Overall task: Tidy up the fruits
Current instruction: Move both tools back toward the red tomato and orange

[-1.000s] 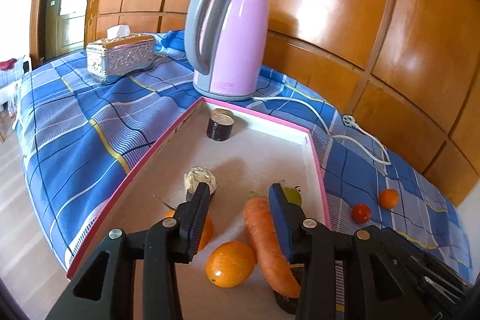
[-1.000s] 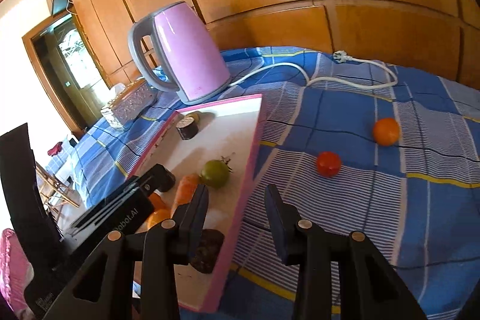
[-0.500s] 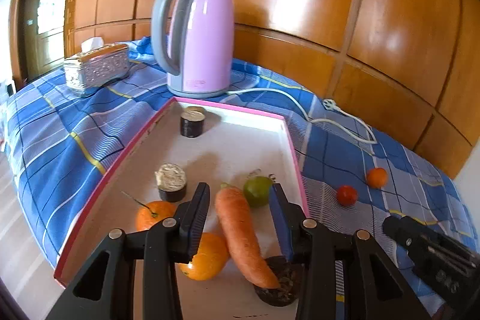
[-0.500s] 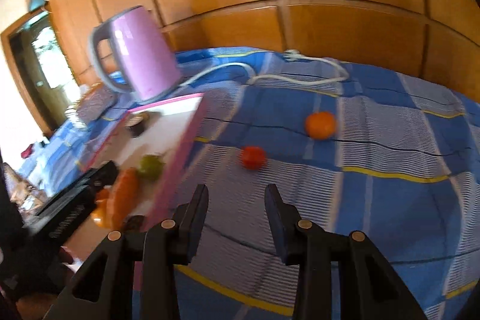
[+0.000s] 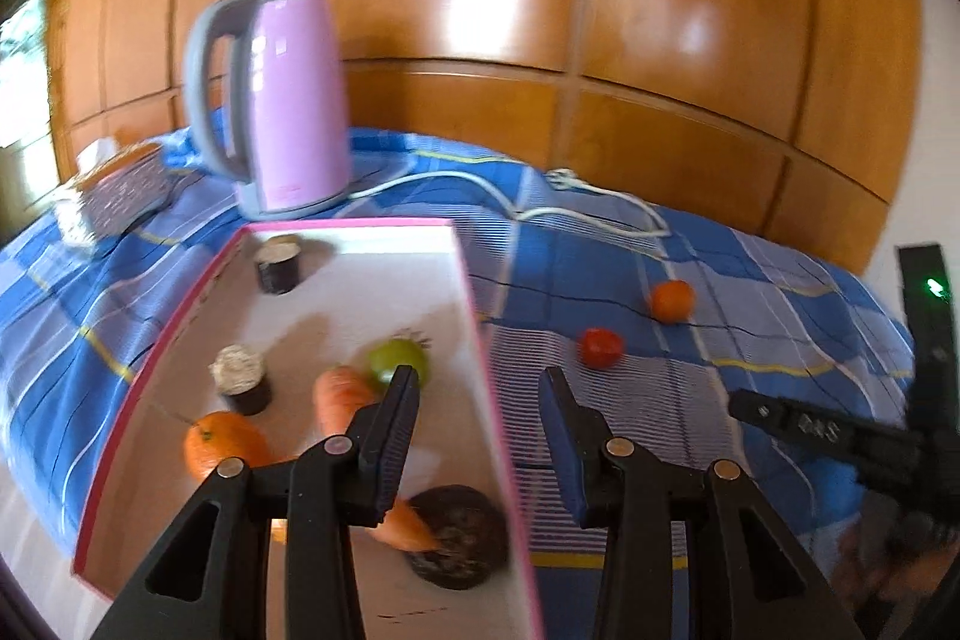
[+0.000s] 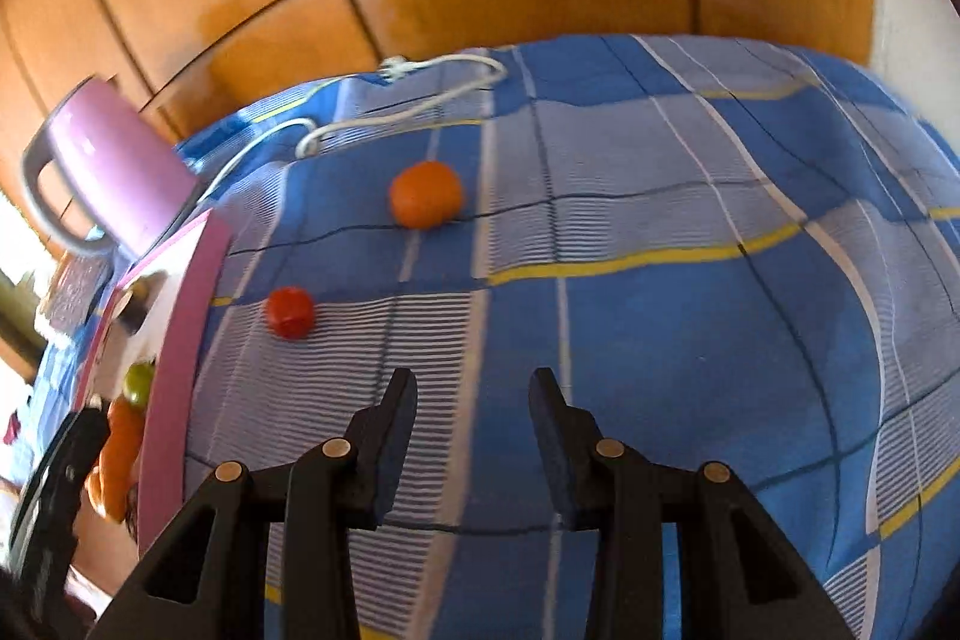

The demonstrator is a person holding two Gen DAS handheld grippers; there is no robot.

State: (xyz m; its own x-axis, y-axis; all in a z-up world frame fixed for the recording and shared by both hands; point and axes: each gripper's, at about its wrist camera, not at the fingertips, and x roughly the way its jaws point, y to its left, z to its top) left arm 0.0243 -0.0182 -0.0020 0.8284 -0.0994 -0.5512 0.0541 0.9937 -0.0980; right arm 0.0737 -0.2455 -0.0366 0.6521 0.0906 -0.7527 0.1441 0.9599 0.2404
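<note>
Left wrist view: we read no writing on the kettle [image 5: 282, 100], upper left. Our left gripper [image 5: 477, 403] and right gripper [image 6: 471, 403] gape, grasping nothing; tray rim [image 5: 480, 340] between left jaws.

carrot [image 5: 342, 394] in tray [image 5: 354, 235], tomato [image 5: 600, 347] right of tray

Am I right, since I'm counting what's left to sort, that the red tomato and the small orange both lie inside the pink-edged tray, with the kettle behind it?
Not quite. The red tomato and the small orange lie on the blue checked cloth, outside the pink-edged tray. The left wrist view shows it. The kettle does stand behind the tray.
</note>
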